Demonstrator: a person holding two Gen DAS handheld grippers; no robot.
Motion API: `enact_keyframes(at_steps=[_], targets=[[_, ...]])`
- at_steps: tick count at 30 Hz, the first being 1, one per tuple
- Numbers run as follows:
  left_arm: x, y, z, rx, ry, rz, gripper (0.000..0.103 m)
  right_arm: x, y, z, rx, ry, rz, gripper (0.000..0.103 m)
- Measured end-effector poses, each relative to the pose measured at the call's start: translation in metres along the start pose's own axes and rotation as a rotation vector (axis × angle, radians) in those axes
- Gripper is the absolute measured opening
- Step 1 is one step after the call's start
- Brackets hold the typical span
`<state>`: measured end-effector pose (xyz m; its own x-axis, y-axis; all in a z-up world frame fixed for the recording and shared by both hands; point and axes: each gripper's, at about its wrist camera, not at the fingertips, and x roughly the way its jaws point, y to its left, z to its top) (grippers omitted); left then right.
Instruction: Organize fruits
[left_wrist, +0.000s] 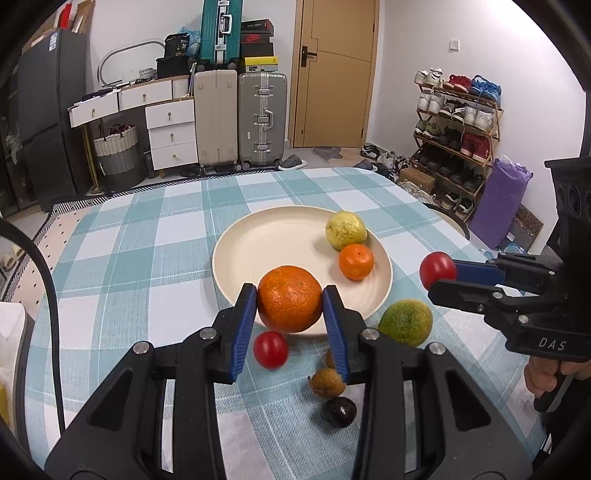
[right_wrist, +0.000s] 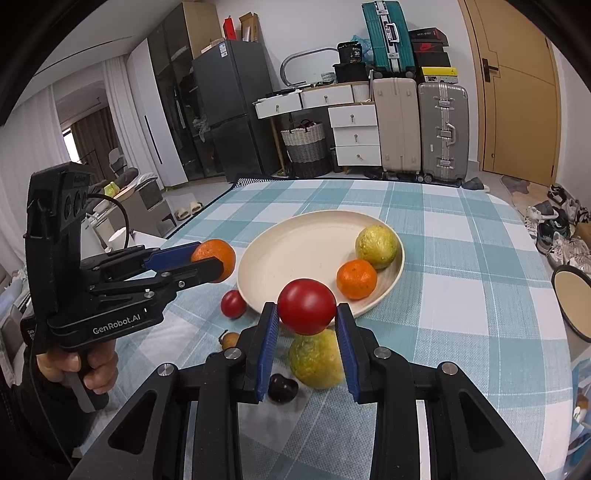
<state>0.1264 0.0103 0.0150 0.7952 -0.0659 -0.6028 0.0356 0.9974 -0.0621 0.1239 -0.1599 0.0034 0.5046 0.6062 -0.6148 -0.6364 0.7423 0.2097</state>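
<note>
My left gripper (left_wrist: 290, 301) is shut on a large orange (left_wrist: 290, 299) and holds it above the near rim of the cream plate (left_wrist: 258, 243). It also shows in the right wrist view (right_wrist: 218, 264). My right gripper (right_wrist: 306, 314) is shut on a red tomato (right_wrist: 306, 306), held in the air right of the plate (right_wrist: 295, 251); it also shows in the left wrist view (left_wrist: 437, 275). On the plate lie a yellow-green fruit (left_wrist: 345, 229) and a small orange (left_wrist: 355, 261). On the cloth lie a second tomato (left_wrist: 270, 349), a green-yellow fruit (left_wrist: 405, 322), a brown longan (left_wrist: 327, 382) and a dark cherry (left_wrist: 340, 411).
The table has a teal checked cloth (left_wrist: 147, 258). A white bowl with a dark rim (right_wrist: 570, 299) stands at the table's right edge. Suitcases, drawers, a door and a shoe rack stand behind the table.
</note>
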Motion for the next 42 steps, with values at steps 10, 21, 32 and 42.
enact_keyframes(at_steps=[10,21,32,42], targets=[[0.025,0.001,0.014,-0.007,0.022,0.007,0.034,0.026,0.001,0.019,-0.003,0.039,-0.004,0.032],[0.064,0.019,0.012,-0.037,0.075,0.024,0.034,0.065,0.001,0.024,-0.010,0.138,-0.021,0.032],[0.088,0.027,0.009,-0.044,0.103,0.043,0.034,0.086,0.004,0.028,-0.028,0.186,-0.043,0.032],[0.093,0.026,0.007,-0.042,0.119,0.051,0.034,0.092,0.006,0.028,-0.047,0.195,-0.064,0.032]])
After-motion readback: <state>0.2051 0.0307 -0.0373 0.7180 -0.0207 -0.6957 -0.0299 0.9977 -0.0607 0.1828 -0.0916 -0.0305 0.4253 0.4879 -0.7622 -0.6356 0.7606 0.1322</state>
